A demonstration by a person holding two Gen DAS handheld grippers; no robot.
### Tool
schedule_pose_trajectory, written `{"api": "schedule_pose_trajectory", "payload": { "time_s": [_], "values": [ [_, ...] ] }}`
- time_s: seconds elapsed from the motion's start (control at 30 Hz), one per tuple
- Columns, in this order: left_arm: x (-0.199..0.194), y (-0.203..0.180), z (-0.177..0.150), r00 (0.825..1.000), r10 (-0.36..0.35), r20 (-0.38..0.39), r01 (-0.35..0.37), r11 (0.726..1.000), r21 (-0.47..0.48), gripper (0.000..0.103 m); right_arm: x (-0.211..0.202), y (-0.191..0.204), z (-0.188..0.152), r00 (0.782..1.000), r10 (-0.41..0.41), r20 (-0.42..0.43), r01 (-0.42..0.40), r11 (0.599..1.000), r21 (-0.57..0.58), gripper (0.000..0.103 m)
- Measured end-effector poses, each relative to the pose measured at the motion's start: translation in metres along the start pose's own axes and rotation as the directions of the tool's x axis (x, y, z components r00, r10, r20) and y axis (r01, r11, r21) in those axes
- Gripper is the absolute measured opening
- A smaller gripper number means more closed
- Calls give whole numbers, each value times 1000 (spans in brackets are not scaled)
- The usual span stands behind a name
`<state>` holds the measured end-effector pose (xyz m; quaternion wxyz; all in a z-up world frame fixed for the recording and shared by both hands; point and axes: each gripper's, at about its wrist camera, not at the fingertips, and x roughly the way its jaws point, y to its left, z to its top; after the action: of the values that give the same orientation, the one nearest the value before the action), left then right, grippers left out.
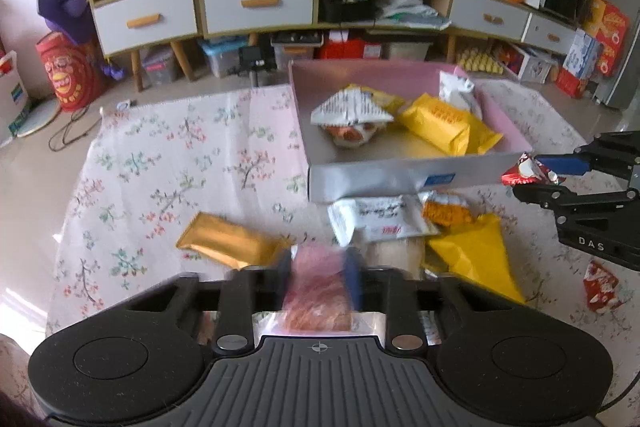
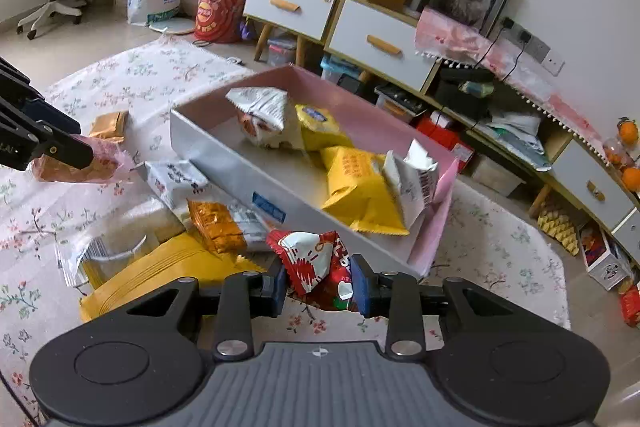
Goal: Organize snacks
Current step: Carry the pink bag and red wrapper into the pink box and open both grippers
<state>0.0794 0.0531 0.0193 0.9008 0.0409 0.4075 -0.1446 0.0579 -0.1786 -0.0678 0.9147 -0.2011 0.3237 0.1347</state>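
A pink and white box (image 1: 384,179) (image 2: 224,163) stands on the floral cloth and holds several yellow and white snack packs (image 1: 444,123) (image 2: 360,183). My left gripper (image 1: 320,267) is shut on a pink packet with a brown pastry (image 1: 316,291), held low in front of the box; it also shows in the right wrist view (image 2: 92,163). My right gripper (image 2: 320,283) is shut on a red and white snack packet (image 2: 316,263), held near the box's front right corner (image 1: 528,171). Loose snacks lie before the box: a white pack (image 1: 380,219), an orange pack (image 2: 216,227), a yellow bag (image 1: 476,255).
A gold packet (image 1: 228,239) lies on the cloth at the left. A red packet (image 1: 600,287) lies at the right. Low cabinets with drawers (image 1: 256,3) and storage boxes stand behind the table. A bare stretch of the floral cloth (image 1: 160,163) spreads left of the box.
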Motion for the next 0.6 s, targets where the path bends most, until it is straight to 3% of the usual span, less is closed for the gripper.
{"api": "schedule_pose_trajectory", "payload": {
  "time_s": [0.13,0.33,0.53,0.6],
  "values": [
    [-9,-2,5,1000,1,25,-1,1000,8,2,-10,-3,5,1000,-3,22,2,1000,15,8],
    [3,2,0,997,-39,-68,42,999,32,12,-19,-3,11,999,-9,39,8,1000,24,9],
    [16,-6,-15,990,-33,-134,44,996,83,53,-22,-4,10,1000,-12,12,11,998,63,9],
    [23,-9,-19,986,-9,-164,28,993,113,55,-22,-4,10,1000,-13,6,12,998,66,9]
  ]
}}
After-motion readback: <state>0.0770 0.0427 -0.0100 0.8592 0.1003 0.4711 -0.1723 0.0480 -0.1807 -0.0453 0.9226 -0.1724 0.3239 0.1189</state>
